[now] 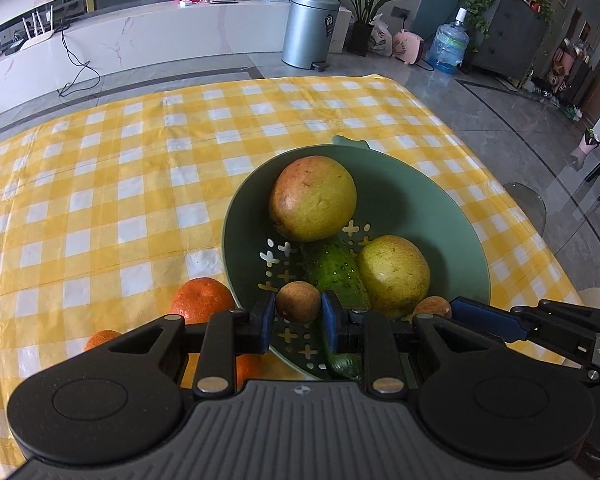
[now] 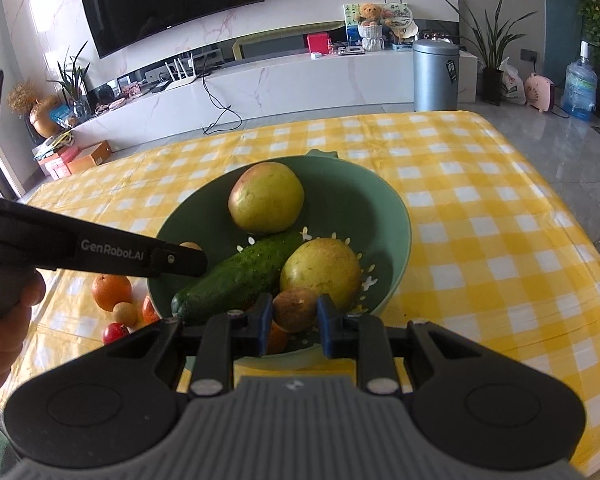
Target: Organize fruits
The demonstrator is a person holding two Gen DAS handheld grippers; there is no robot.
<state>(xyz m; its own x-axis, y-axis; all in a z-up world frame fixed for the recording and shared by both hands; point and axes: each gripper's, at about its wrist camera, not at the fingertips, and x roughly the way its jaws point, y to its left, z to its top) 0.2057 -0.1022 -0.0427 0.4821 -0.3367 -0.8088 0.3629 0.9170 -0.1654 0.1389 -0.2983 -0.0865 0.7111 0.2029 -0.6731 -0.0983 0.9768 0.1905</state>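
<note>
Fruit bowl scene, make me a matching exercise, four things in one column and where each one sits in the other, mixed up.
Things:
1. cucumber
2. orange
3. small brown fruit
4. red fruit

Places:
A. between the left tool's blue pads
B. lying in the green bowl between two big yellow-green fruits
C. on the checked cloth beside the bowl, largest of the loose pieces
D. on the cloth, nearest the camera among the loose pieces

Pairs: 1-B, 2-C, 3-A, 4-D

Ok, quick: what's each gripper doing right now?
Left gripper: shut on a small brown fruit.
Right gripper: shut on another small brown fruit.
</note>
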